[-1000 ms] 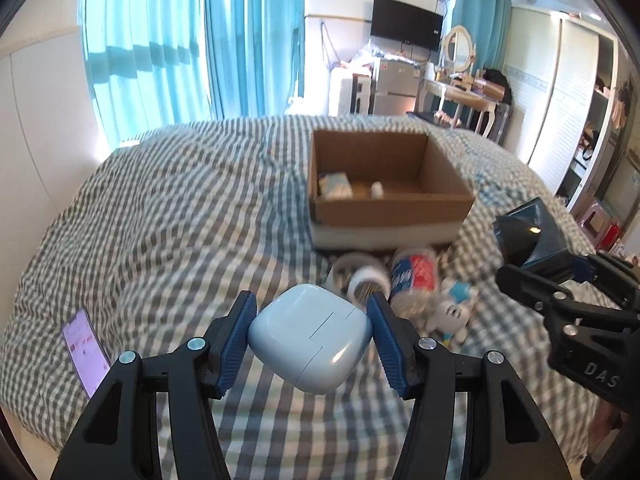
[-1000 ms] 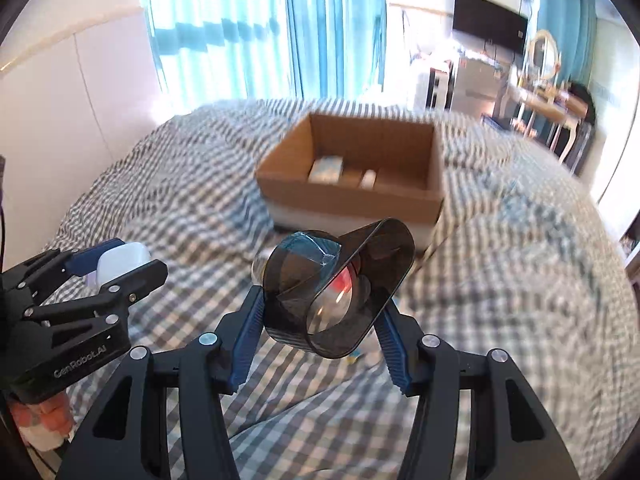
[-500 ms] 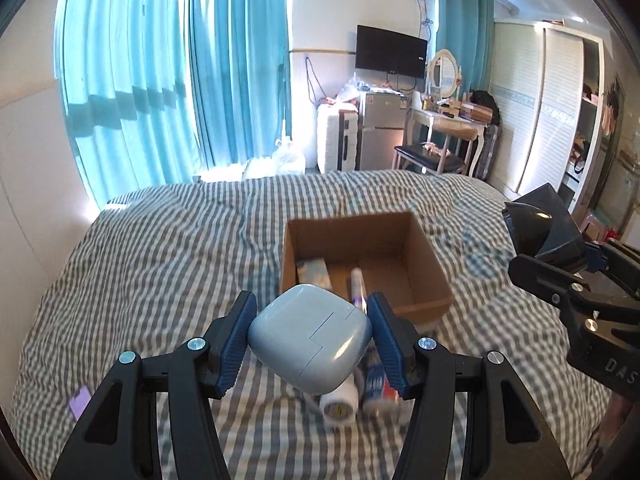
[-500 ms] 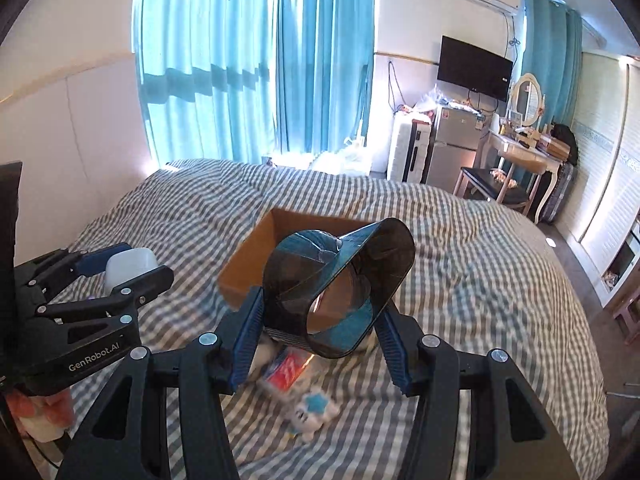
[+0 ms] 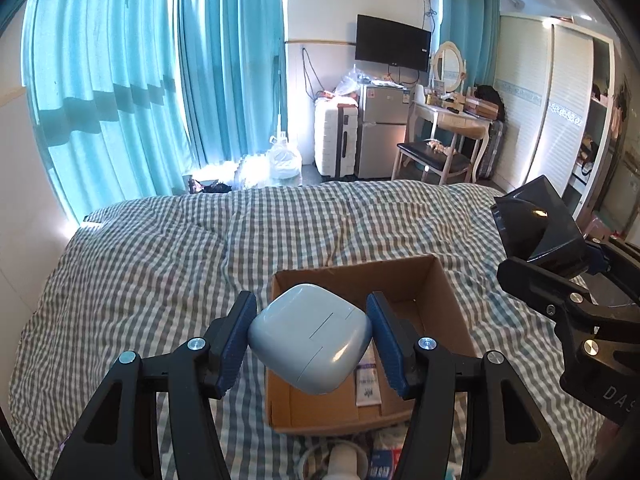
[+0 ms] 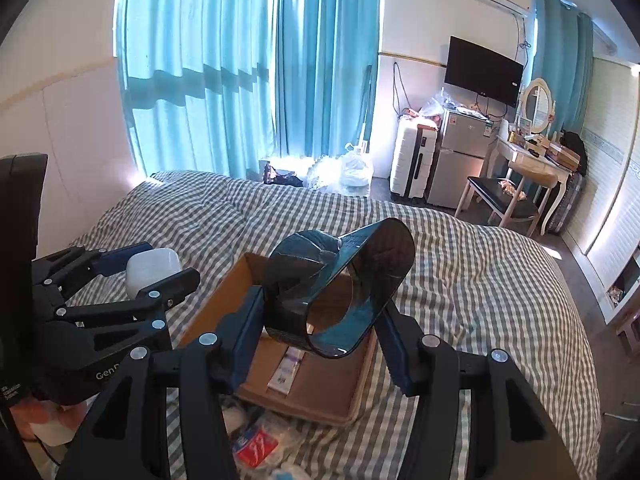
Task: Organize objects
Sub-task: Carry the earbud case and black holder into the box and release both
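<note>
Left gripper [image 5: 311, 340]: clamped on the pale blue rounded plastic earbud case [image 5: 309, 338], pads on its two sides, held above the box so it can drop in.
Right gripper [image 6: 320, 332]: closed on the dark translucent curved plastic hood [image 6: 340, 292], open end facing forward, poised over the same box.
Open brown cardboard box [image 5: 436, 280]: on the grey-checked bed [image 5: 160, 264]; it already holds a small white packet [image 5: 368, 388].
Leftovers: loose items lie on the bed beside the box's near wall, likely next.

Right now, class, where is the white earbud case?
In the left wrist view the earbud case is clamped in the left gripper, raised over the near-left part of the open cardboard box on the bed.
</note>
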The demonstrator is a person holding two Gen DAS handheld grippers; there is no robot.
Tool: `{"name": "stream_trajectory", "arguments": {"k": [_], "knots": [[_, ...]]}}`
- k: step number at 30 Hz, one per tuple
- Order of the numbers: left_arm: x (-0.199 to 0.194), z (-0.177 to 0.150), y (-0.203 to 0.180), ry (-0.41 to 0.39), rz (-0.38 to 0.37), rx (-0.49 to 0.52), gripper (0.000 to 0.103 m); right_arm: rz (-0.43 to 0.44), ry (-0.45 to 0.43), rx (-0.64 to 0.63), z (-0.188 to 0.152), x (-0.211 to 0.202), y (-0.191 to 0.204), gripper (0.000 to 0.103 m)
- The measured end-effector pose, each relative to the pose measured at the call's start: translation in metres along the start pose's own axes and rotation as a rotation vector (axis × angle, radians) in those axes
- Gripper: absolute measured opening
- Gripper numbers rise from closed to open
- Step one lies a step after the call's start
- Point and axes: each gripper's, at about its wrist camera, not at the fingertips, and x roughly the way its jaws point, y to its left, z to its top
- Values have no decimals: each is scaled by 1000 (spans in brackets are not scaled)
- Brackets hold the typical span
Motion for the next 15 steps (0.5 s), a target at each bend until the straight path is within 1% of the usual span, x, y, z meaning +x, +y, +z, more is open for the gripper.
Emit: {"name": "stream_trajectory", "arguments": {"k": [3,7,11,15], "knots": [[25,8,1,16,7,-1,59,7,16,-8,11,30,-2,54],[60,15,2,36,5,-1,59,13,39,7,17,64,-11,54],[90,11,2,49,-6,4,59,25,66,25,20,95,-24,54],[118,3,-4,77,-24,33,59,36,110,30,14,126,-32,54]]}}
